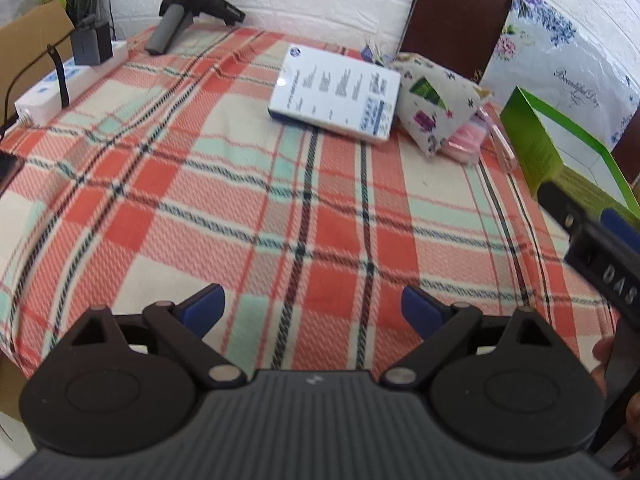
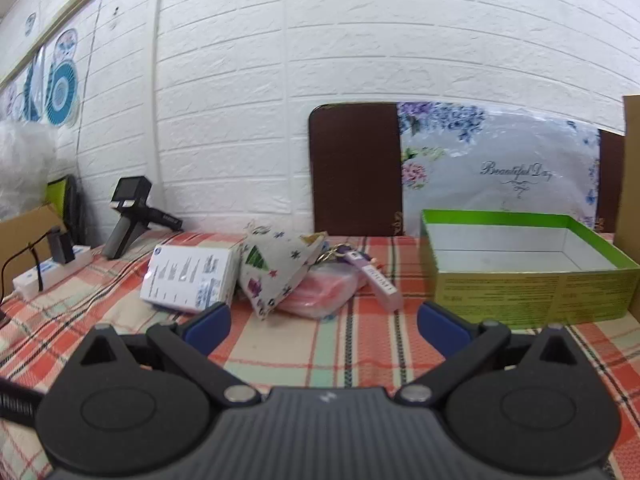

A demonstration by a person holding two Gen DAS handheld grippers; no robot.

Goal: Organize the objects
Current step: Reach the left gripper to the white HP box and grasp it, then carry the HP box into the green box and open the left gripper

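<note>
I see left gripper (image 1: 313, 307) and right gripper (image 2: 324, 326) both agape, empty | white printed carton (image 2: 190, 278), tree-print cloth pouch (image 2: 280, 270) ahead of right fingers, pouch half-covering pink packet (image 2: 320, 292) | open green cardboard box (image 2: 524, 280) right of fingertips, its label unreadable

— Bright and even throughout, soft daylight-like; only faint shadows on the plaid cloth (image 1: 280, 208).
— Strong fisheye bending: brick wall (image 2: 360, 60) lines curved, corners dark.
— Slightly soft overall, print on the white box (image 1: 336, 94) smeared and unreadable.
— Mild glare on the floral board (image 2: 500, 168); near black parts at right edge of left view blurred.
</note>
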